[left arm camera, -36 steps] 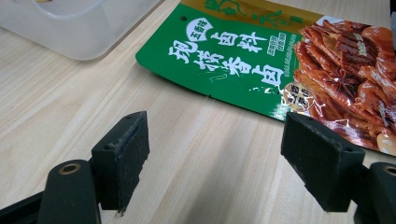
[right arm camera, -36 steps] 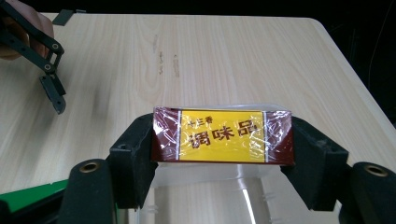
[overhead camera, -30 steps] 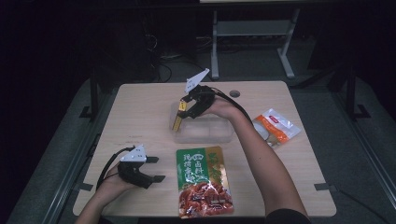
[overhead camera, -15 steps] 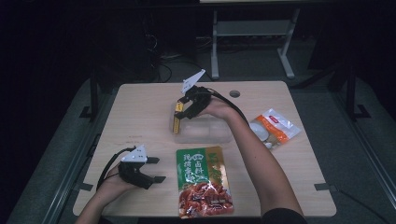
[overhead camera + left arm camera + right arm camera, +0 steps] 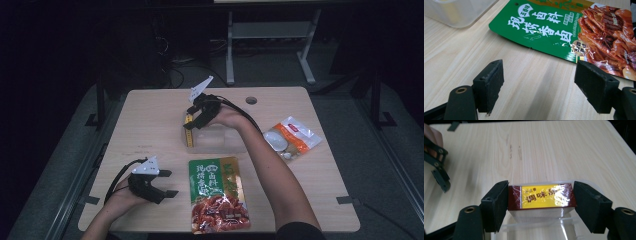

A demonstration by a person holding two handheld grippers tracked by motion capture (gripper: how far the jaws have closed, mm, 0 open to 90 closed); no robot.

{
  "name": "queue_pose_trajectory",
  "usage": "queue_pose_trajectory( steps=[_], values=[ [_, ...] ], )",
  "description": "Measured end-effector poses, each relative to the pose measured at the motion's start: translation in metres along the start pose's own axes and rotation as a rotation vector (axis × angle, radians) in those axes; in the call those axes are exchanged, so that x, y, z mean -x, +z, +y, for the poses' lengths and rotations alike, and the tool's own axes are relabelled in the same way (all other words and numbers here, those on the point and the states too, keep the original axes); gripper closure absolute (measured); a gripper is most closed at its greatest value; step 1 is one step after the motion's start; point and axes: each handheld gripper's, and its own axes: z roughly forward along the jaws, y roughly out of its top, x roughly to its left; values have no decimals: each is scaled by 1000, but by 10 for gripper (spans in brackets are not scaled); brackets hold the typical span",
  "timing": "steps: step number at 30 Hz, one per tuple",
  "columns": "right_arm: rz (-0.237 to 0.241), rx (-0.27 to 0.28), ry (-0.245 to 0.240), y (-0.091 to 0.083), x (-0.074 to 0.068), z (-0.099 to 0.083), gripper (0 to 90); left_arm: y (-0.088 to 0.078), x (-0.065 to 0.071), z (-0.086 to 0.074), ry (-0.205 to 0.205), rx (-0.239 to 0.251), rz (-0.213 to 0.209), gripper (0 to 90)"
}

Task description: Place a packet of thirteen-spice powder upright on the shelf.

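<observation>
One pale wood table (image 5: pixel 150 125) (dark room), right gripper (image 5: pixel 540 200) clasping yellow box (image 5: pixel 541 196), left gripper (image 5: pixel 539 85) agape, empty.

I worked in what looked like a lab or recording room rather than a home. My pale wooden table (image 5: pixel 150 125) stood alone on grey carpet (image 5: pixel 60 165), and the surroundings were dark, as if only the tabletop was lit. Black brackets (image 5: pixel 350 200) gripped the table's edges, and a round cable hole (image 5: pixel 251 100) was cut into the top. Behind it I saw a white metal stand (image 5: pixel 270 35) and loose cables (image 5: pixel 175 75) trailing over the floor, with dark equipment beyond.
</observation>
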Motion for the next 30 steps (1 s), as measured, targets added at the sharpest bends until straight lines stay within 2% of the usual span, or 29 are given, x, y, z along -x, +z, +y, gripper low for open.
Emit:
queue_pose_trajectory(
  steps=[3,4,6,8,14,25,26,28,30],
  values=[
    [-2,18,5,-6,0,2,286,0,0,0,3,-7,0,231],
    [-3,30,7,-14,-1,3,283,0,0,0,1,-4,-2,230],
    [-7,36,14,-19,-2,4,277,1,1,0,-10,8,-5,230],
    [-26,49,18,-28,-4,4,243,1,0,0,-5,2,-3,230],
    [-46,65,50,-51,-13,-1,231,2,0,2,-7,10,3,204],
    [-114,74,88,-80,-37,-32,220,4,1,3,-9,6,7,195],
    [-123,77,107,-86,-43,-39,220,4,1,3,-4,5,9,194],
    [-129,74,98,-88,-45,-43,221,4,1,4,8,8,7,194],
    [-131,79,111,-94,-53,-50,220,4,3,5,12,6,2,192]
  ],
)
